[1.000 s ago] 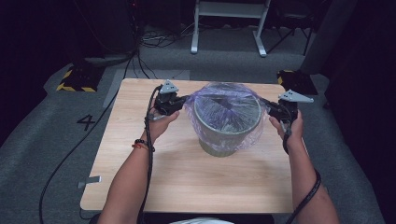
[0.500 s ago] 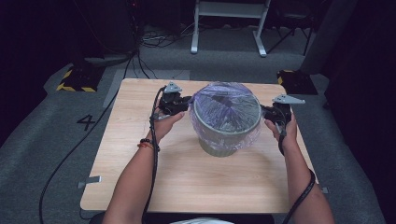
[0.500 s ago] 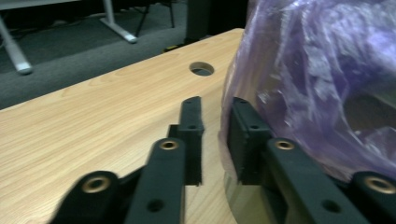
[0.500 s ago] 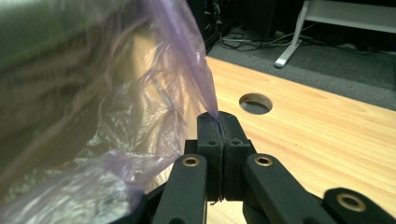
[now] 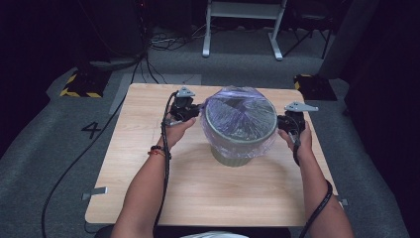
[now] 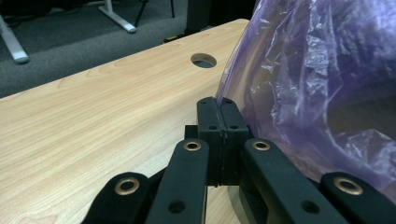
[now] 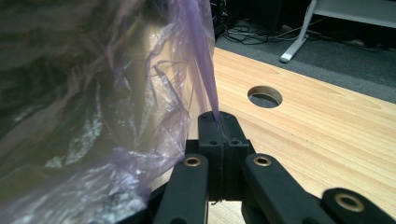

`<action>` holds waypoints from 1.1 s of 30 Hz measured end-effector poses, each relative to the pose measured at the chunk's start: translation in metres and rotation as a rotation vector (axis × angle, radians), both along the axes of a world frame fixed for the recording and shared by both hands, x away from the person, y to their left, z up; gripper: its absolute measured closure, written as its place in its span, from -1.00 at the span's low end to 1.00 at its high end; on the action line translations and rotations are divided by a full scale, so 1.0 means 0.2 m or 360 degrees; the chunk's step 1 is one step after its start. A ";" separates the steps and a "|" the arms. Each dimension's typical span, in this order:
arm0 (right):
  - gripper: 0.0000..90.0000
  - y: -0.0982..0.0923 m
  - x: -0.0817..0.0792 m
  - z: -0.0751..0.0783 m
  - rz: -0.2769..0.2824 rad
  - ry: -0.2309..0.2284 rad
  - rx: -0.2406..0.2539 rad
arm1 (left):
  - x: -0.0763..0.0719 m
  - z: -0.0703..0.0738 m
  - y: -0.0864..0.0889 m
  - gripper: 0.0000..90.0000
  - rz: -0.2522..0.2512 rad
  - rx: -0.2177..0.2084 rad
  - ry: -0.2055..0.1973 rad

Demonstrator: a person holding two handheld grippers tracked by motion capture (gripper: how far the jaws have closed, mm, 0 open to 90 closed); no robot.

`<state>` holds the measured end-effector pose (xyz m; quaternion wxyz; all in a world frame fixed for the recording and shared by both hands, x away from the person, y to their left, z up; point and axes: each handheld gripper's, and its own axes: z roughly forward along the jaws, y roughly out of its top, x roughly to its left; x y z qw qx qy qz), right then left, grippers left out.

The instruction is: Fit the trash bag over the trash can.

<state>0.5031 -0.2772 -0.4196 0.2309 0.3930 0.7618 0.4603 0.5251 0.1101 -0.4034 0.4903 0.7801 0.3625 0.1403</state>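
A grey-green bin [image 5: 237, 151] stands upright in the middle of the wooden table [image 5: 198, 198]. A thin purple plastic bag [image 5: 240, 111] is stretched over its mouth and hangs a little way down its sides. My left gripper [image 5: 199, 110] is at the bin's left rim; its jaws have just been closing and now pinch the bag's edge [image 6: 233, 70] at their tips [image 6: 218, 100]. At the right rim, my right gripper [image 5: 280, 123] is shut on a taut fold of the bag [image 7: 205, 60], which runs up from between its jaws [image 7: 219, 114].
A round cable hole [image 6: 203, 60] is cut in the tabletop behind the bin on the left, and another [image 7: 265, 96] on the right. Beyond the table's far edge are white frame legs [image 5: 242, 29], floor cables and yellow-black striped blocks [image 5: 79, 84].
Both grippers have come in toward the bin and sunk slightly, the right one most. The bag, earlier spread wide above the rim, now sits tighter around it.
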 end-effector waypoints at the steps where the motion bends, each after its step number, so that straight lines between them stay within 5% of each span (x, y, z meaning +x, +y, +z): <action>1: 1.00 0.00 0.00 0.00 0.0000 0.0001 0.0004 | 0.01 0.00 0.00 0.99 0.0000 -0.0002 0.0005; 9: 1.00 0.01 0.03 -0.03 0.0036 0.0070 0.0009 | 0.04 -0.03 0.00 0.88 0.0011 -0.0048 0.0082; 14: 1.00 0.00 0.03 -0.06 0.0041 0.0108 -0.0006 | 0.02 -0.01 0.04 0.28 0.0060 -0.0059 0.0049; 17: 1.00 -0.02 0.02 -0.07 0.0034 0.0115 0.0004 | -0.02 0.01 0.10 0.10 0.0085 -0.0127 0.0010; 21: 1.00 -0.05 0.00 -0.09 0.0027 0.0116 0.0016 | -0.09 0.04 0.18 -0.18 0.0104 -0.0124 -0.0067; 24: 0.92 -0.07 -0.03 -0.09 0.0041 0.0072 0.0030 | -0.15 0.05 0.24 -0.32 0.0062 -0.0162 -0.0106; 27: 0.63 -0.11 -0.05 -0.07 -0.0019 0.0009 0.0023 | -0.21 0.06 0.27 -0.38 0.0013 -0.0151 -0.0143; 33: 0.25 -0.18 -0.11 -0.02 -0.0036 -0.0067 -0.0011 | -0.37 0.07 0.24 -0.46 -0.0203 -0.0087 -0.0203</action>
